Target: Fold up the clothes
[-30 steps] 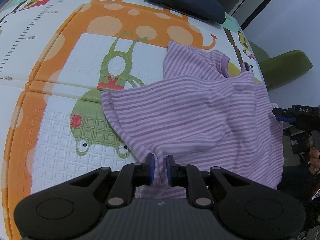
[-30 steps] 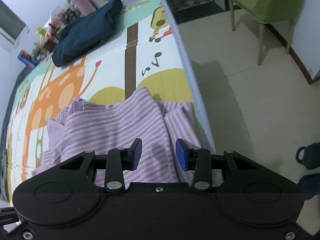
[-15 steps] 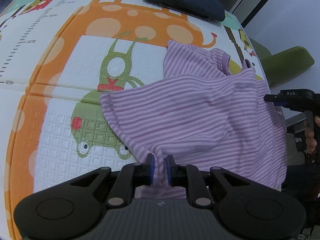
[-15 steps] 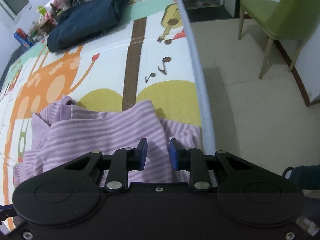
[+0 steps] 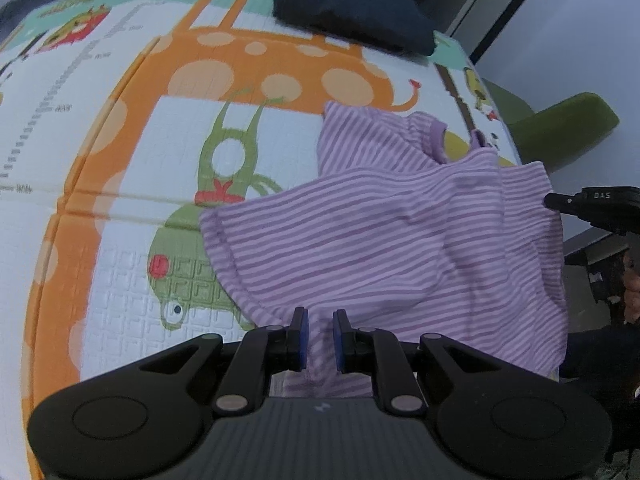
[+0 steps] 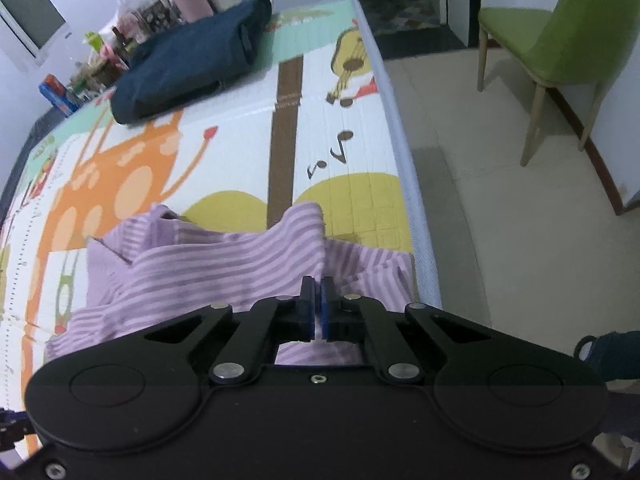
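A purple striped shirt (image 5: 392,232) lies rumpled on the cartoon play mat (image 5: 160,128), near its right edge. My left gripper (image 5: 319,334) is shut on the shirt's near hem, with cloth pinched between the blue pads. My right gripper (image 6: 318,312) is shut on a raised fold of the same shirt (image 6: 224,260) close to the mat's edge, and the cloth lifts in a peak in front of the fingers. The right gripper's black tip (image 5: 588,204) also shows at the shirt's far right in the left wrist view.
A folded dark navy garment (image 5: 352,12) (image 6: 192,60) lies at the far end of the mat. A green chair (image 6: 560,40) stands on the tiled floor to the right. Bottles and clutter (image 6: 132,20) crowd the far edge. A dark shoe (image 6: 608,354) is on the floor.
My right gripper went from open to shut on the shirt's fold and lifted it slightly. The left gripper kept its hold on the hem and barely moved.
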The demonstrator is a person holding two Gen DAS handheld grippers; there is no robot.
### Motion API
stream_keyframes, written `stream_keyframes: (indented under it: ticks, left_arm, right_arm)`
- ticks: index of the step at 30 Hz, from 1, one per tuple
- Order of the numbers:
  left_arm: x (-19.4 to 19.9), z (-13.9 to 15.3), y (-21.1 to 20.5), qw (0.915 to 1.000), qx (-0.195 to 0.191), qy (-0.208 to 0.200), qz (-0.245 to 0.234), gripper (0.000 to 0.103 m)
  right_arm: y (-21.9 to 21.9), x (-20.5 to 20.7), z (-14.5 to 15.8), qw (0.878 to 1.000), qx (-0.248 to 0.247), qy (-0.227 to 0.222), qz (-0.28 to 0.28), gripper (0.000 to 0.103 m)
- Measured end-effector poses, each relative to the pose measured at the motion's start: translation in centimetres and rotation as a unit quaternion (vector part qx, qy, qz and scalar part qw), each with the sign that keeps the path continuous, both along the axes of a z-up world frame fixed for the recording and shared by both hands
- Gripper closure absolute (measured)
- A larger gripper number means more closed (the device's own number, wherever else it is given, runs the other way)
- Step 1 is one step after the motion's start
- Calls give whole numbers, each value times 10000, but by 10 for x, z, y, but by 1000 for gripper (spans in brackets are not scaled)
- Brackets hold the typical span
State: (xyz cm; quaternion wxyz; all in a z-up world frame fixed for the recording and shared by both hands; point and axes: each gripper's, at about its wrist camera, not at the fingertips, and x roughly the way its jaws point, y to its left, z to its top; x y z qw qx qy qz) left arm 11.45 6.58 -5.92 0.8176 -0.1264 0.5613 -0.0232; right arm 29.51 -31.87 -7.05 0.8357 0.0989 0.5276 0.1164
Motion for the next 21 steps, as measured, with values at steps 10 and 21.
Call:
stream_keyframes:
  ticks: [10,21]
  left_arm:
    - [-24,7,-14,9992,158,-98,-345,89]
    - [-55,-5,-25,9992,174,-26,-372,89]
  right_arm:
    - [-10,-86,70,9954,642,-547,457,100]
    - [0,-233,72,9906,762,-221,1118,100]
